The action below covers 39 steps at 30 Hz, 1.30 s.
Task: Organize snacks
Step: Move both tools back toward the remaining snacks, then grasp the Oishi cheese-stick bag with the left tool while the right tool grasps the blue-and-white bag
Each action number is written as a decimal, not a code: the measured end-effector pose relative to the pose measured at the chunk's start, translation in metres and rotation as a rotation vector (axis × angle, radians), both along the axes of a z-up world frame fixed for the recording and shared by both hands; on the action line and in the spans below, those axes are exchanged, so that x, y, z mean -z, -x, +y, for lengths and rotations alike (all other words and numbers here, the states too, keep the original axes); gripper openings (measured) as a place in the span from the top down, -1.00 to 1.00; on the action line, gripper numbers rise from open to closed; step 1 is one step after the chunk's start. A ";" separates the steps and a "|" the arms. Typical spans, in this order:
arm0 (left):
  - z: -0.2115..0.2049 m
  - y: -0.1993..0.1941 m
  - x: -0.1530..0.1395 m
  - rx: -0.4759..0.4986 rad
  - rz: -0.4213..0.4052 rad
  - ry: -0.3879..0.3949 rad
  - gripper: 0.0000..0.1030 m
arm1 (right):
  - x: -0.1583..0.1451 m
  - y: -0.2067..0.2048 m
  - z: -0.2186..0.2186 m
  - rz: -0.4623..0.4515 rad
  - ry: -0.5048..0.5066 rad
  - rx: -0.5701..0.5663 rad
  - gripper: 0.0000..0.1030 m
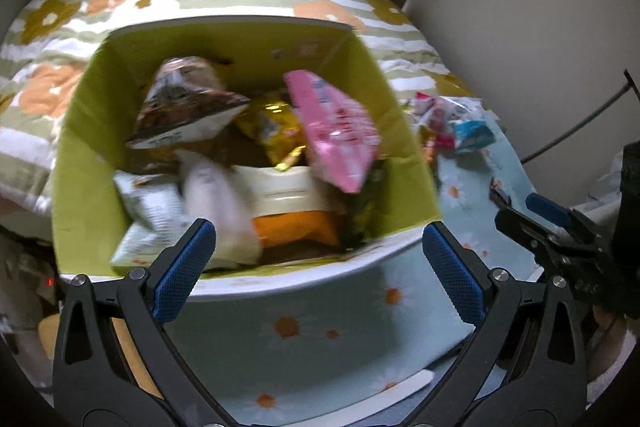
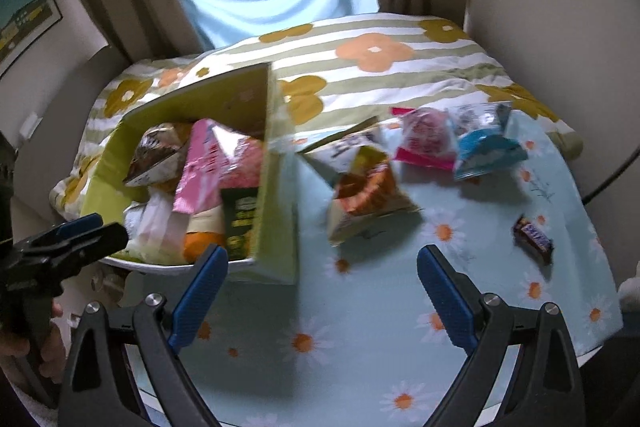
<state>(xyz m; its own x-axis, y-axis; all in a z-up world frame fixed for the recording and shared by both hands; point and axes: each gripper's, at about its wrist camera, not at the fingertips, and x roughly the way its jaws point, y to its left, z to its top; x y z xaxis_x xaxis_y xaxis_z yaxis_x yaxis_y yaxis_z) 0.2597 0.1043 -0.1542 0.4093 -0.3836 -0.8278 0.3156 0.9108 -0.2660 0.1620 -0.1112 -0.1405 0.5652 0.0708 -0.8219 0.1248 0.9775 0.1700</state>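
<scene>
A green-lined cardboard box (image 1: 76, 155) stands on the daisy tablecloth, holding several snack packs, among them a pink bag (image 1: 340, 131) and a white pack (image 1: 218, 203). My left gripper (image 1: 318, 263) is open and empty just before the box's near wall. In the right wrist view the box (image 2: 276, 211) is at left. Loose snacks lie right of it: an orange-and-white bag (image 2: 364, 199), a pink bag (image 2: 426, 139), a blue bag (image 2: 486, 147) and a chocolate bar (image 2: 534, 239). My right gripper (image 2: 322, 279) is open and empty above the cloth.
The table (image 2: 360, 347) has a light blue daisy cloth; behind it lies a striped floral duvet (image 2: 372, 59). Curtains and a window are at the back. The right gripper shows at the right edge of the left wrist view (image 1: 520, 211). A cable runs down the wall at right.
</scene>
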 end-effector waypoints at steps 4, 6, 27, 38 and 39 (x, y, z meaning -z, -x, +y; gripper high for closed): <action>-0.033 0.005 -0.008 0.003 -0.022 -0.006 -0.99 | -0.004 0.000 -0.039 -0.016 -0.008 0.005 -0.83; -0.053 0.008 -0.013 -0.011 -0.032 -0.013 -0.99 | -0.004 -0.004 -0.059 -0.010 -0.002 -0.005 -0.83; -0.243 -0.005 0.012 -0.262 -0.046 -0.188 -0.99 | 0.019 -0.076 -0.242 0.012 -0.073 -0.164 -0.83; -0.265 -0.042 0.060 -0.321 0.012 -0.295 -0.99 | 0.059 -0.122 -0.269 0.037 -0.136 -0.174 -0.98; -0.266 -0.046 0.064 -0.327 0.019 -0.299 -0.99 | 0.061 -0.126 -0.271 0.046 -0.153 -0.171 -0.98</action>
<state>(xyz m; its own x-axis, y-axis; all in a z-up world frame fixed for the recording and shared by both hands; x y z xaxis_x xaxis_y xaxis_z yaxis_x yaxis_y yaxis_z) 0.3053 -0.1616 -0.2186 0.4530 0.0210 -0.8913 -0.0044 0.9998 0.0213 0.2875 -0.3823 -0.2018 0.4963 0.2885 -0.8188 -0.0297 0.9482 0.3161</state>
